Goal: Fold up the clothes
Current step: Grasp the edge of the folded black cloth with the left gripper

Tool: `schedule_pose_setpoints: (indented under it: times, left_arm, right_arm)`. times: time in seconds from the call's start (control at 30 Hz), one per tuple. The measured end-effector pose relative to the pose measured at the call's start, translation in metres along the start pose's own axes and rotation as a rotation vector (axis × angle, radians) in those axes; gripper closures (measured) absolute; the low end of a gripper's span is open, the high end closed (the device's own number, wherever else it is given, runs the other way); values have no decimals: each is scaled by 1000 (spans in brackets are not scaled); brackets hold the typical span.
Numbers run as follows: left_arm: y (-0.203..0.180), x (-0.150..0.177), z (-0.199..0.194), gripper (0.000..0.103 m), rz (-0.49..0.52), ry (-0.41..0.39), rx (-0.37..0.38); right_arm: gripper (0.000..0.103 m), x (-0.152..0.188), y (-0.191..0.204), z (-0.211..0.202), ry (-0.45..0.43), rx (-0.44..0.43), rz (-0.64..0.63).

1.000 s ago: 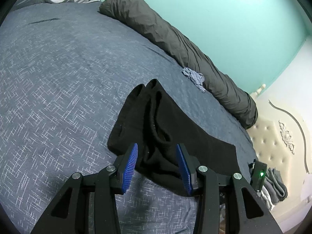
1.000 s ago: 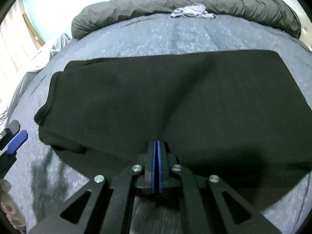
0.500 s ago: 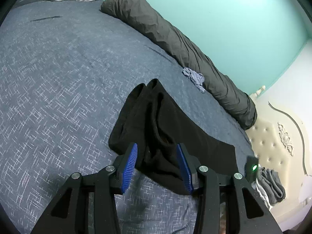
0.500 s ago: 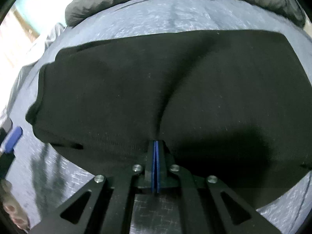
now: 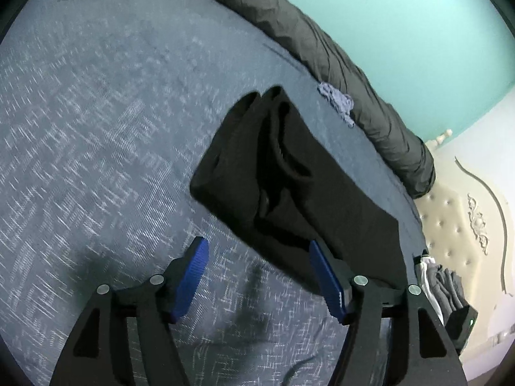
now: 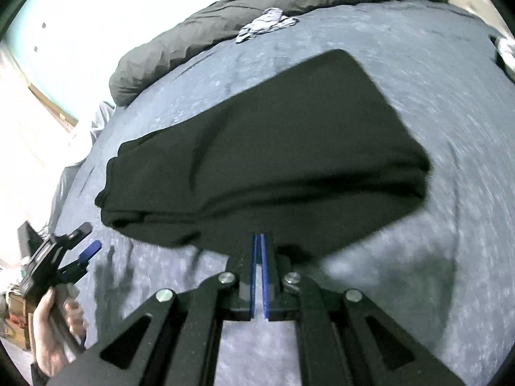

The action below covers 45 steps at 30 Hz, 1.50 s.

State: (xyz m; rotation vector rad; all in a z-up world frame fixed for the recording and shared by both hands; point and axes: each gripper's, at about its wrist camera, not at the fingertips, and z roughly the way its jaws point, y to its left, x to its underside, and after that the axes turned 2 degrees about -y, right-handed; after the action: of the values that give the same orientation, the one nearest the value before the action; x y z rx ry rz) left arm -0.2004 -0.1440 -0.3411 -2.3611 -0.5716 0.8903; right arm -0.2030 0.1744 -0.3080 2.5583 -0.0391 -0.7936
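Black garment (image 6: 264,160) pinched in right tool (image 6: 258,251), no legible writing

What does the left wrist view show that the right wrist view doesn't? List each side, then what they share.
Left wrist only: the cream tufted headboard and the left gripper's open jaws, just widened, with nothing between them.

Right wrist only: the right gripper shut on the folded black garment, and a bare hand holding the left gripper.

Both: the garment, blue-grey patterned bedspread, long dark grey rolled duvet, small crumpled grey cloth.

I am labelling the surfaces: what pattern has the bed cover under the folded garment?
Dark blue-grey bed cover with short white woven dashes, clearest in the left wrist view.
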Motion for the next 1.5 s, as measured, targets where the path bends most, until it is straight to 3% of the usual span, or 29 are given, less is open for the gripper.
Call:
schedule_pose_setpoints:
  times: [0.3,0.53,0.63,1.2,1.5]
  left_arm:
    - [5,4,19,33,-37,-1,-28]
    - [-3,6,28,33,-69,-29,11]
    - [-7,8,29,33,-81,-36,41]
    - [15,-7,36,26,-265,-149,39]
    - [16,-13,42,28,-259,-188,25]
  right_arm:
    - [101,25,-23,-22,-50,-87,-38]
    - [100,26,-40,-26,-69,-188,-29]
    - [100,25,-46,-27,-70,-206,-10]
    - [100,18,-48,-23,-84,-306,-17]
    - [100,16,-54,-26,-98,-318,-13]
